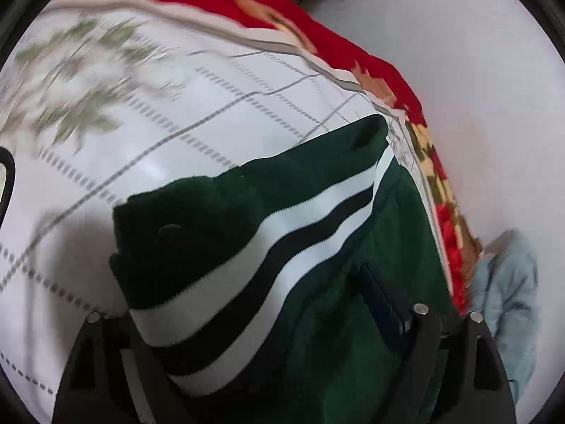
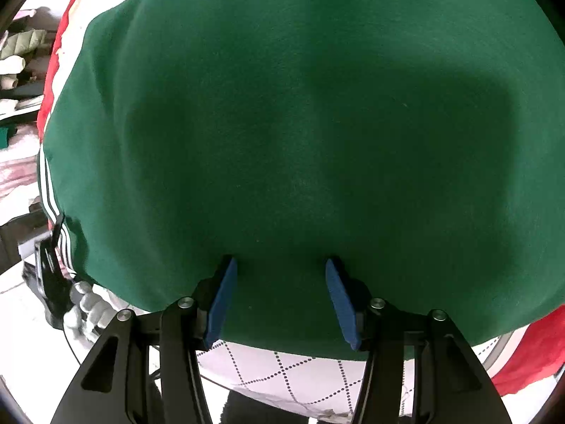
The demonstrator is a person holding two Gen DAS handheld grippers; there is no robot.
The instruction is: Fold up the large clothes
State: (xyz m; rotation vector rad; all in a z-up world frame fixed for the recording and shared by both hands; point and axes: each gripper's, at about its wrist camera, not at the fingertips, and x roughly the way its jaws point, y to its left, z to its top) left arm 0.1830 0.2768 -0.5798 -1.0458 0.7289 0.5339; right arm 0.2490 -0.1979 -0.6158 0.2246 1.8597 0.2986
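A dark green garment (image 2: 282, 123) with white and black striped trim (image 1: 282, 243) lies on a white bedcover (image 1: 176, 123). In the left wrist view my left gripper (image 1: 268, 314) sits over the striped hem; the cloth fills the space between its fingers, one blue pad (image 1: 385, 300) shows, and the other finger is hidden under cloth. In the right wrist view my right gripper (image 2: 280, 268) is open, its blue pads (image 2: 222, 300) spread wide and resting on the flat green cloth near its front edge.
The bedcover has a grey dotted grid, a floral print and a red border (image 1: 353, 46). A pale blue garment (image 1: 508, 289) lies on the floor to the right. Clutter and other clothes (image 2: 21, 53) sit at the far left. The other gripper (image 2: 49, 275) shows by the striped edge.
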